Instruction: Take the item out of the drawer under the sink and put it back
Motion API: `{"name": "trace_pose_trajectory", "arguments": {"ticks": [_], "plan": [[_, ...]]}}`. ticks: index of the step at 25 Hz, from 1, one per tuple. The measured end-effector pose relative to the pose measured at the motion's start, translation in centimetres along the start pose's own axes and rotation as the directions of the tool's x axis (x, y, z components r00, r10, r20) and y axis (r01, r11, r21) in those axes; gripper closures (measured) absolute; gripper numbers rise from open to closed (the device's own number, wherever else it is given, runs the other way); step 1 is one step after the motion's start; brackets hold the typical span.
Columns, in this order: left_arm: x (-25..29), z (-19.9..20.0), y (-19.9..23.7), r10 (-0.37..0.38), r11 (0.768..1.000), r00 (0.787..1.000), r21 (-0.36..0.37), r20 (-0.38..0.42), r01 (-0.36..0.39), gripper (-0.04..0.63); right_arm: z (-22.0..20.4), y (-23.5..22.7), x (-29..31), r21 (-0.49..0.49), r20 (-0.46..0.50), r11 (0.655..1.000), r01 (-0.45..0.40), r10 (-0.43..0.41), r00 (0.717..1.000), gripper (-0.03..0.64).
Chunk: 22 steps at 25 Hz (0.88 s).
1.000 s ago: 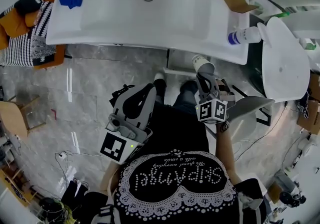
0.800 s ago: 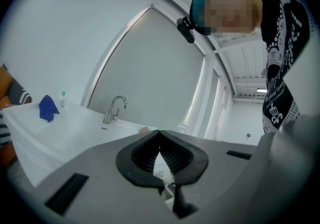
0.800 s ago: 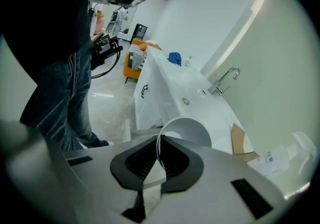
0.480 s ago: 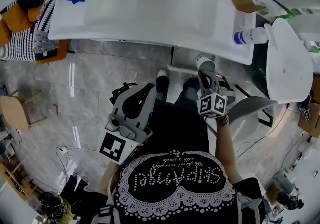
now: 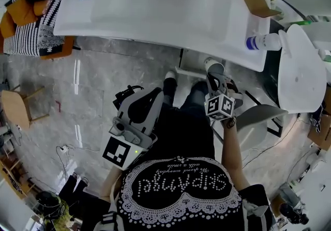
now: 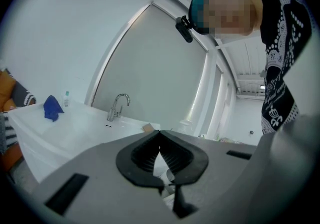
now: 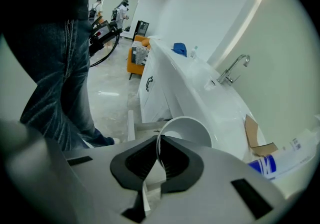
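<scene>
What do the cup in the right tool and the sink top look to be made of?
The cup: likely paper, matte white; its thin rim wall is pinched in the right tool. The sink top: glossy white, ceramic or cast resin; smooth, seamless basin with soft glare.

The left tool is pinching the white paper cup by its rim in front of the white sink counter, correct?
No: the right tool pinches the white paper cup by its rim in front of the white sink counter, as the right gripper view shows.

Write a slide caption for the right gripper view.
Right gripper shut on the rim of a white cup, beside the sink and its faucet.
</scene>
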<state>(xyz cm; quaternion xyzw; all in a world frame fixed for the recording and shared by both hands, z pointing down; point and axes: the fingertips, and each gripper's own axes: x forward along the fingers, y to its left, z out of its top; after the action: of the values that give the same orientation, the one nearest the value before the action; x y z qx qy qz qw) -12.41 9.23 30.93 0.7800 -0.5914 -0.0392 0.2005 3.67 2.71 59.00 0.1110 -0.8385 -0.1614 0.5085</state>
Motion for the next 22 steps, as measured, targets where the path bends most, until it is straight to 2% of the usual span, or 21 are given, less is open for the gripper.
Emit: {"name": "trace_pose_trajectory", "arguments": {"ticks": [22], "plan": [[-0.6,-1.2,0.9,0.054,0.999,0.997,0.006,-0.056,-0.054,0.591,-2.5,1.0,5.9,0.041,-0.036,0.996,-0.083,0.084,0.996,0.591]]}}
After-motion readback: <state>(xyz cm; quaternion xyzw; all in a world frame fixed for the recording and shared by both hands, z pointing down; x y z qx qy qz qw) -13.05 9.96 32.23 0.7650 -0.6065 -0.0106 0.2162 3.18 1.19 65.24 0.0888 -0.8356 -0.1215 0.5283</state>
